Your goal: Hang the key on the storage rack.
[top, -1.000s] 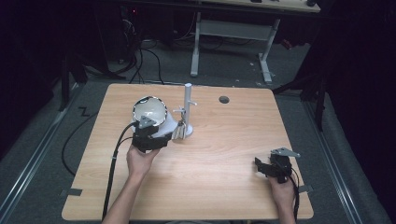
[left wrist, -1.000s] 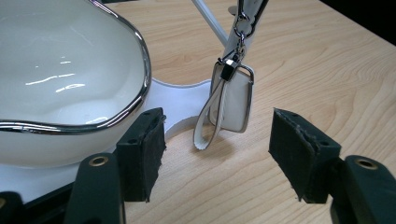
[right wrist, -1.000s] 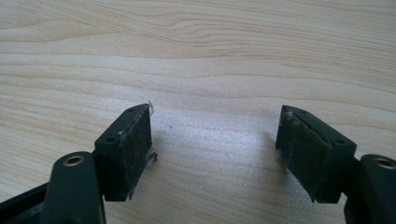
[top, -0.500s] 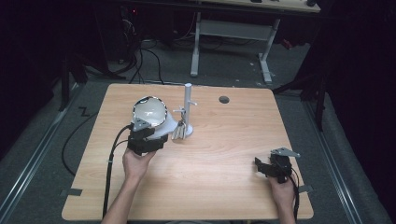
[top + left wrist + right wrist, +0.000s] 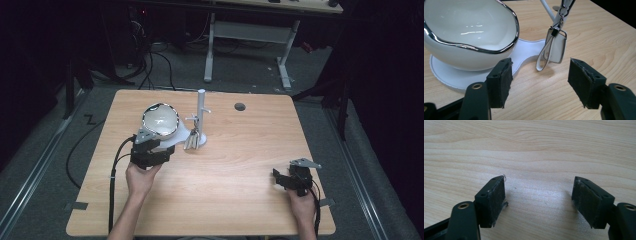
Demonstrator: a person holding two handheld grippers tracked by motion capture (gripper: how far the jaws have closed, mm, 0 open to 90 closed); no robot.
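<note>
At the left half of the tabletop (image 5: 240, 165), the left gripper (image 5: 539, 82) is held low, just short of a white stand base (image 5: 529, 50) that carries a white bowl (image 5: 471, 32) with a silver rim. Its jaws stand apart with nothing between them; bare wood is seen through the gap. A small white keyring tag (image 5: 556, 47) hangs by a clip and a loop of white strap from the stand's upright post (image 5: 201, 107), and it is taken to be the thing reached for. The tag lies ahead of the jaws and a little toward the right-hand pad, near but apart from both pads, its lower edge just above the wood. The bowl sits close beside the left-hand pad, which overlaps the base's edge in the left gripper view; whether it touches cannot be told. Risk is judged as follows: a straight advance could drive the left-hand pad into the bowl or base and shove the whole stand; the tag, hanging freely, could swing away from a closing pad and be missed; a grip on the strap alone could tip the light post when pulled. Well apart, at the near right corner, the right gripper (image 5: 539, 202) is rested on bare wood with its jaws likewise apart and empty.
</note>
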